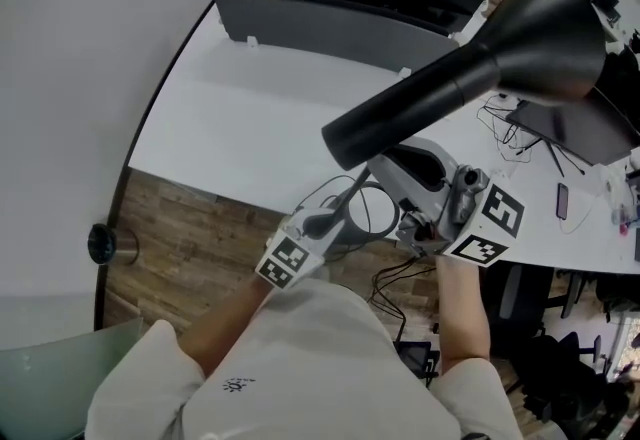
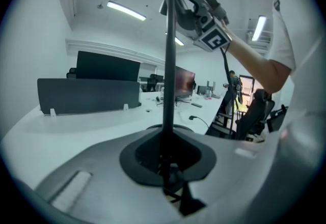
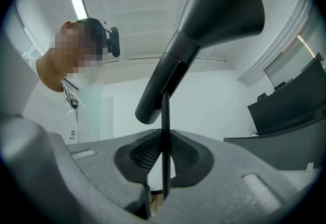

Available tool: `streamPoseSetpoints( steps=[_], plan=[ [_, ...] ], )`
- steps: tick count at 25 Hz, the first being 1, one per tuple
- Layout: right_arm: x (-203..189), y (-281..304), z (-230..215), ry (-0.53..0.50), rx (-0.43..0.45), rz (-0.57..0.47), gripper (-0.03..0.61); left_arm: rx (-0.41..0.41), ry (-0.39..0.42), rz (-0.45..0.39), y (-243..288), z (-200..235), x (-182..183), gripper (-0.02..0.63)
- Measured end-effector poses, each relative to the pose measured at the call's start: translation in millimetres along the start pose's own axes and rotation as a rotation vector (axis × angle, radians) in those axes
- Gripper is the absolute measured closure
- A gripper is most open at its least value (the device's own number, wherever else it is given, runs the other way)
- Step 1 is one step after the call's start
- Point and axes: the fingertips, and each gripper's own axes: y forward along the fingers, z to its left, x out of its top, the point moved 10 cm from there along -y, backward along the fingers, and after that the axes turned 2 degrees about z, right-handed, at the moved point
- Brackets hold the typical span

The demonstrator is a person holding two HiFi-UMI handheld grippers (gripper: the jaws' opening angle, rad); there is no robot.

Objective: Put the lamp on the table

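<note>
Closest to us is our white shirt (image 1: 300,368), forearms (image 1: 465,308) reaching out from it. Just beyond, the left claw (image 1: 325,223) is clamped low on the thin black stem (image 2: 169,65) of the lamp (image 1: 450,88), and the right claw (image 1: 385,168) pinches that stem higher, right under the shade (image 1: 545,23). So the lamp hangs in the air, tilted, its shade leaning over the white worktop (image 1: 250,118) and nothing of it resting there yet. We judge this the carry-in. To do it well we should bring the stem upright, move both claws as one, and lower it onto the bare stretch short of the dark divider (image 1: 320,28), away from the cables (image 1: 510,123) at the right, letting go only once it stands steady.
</note>
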Motion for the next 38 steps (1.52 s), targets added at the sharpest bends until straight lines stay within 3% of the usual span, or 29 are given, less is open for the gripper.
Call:
streamPoseSetpoints(
  steps=[9, 38],
  plan=[
    [0.8, 23.4, -26.3, 0.003, -0.026, 0.002, 0.540, -0.028, -0.008, 0.000, 5.7, 34.0, 5.3, 0.588],
    [7.8, 135.6, -150.6, -0.011, -0.218, 0.000, 0.541, -0.191, 0.060, 0.010, 37.0, 228.5, 38.2, 0.588]
  ],
)
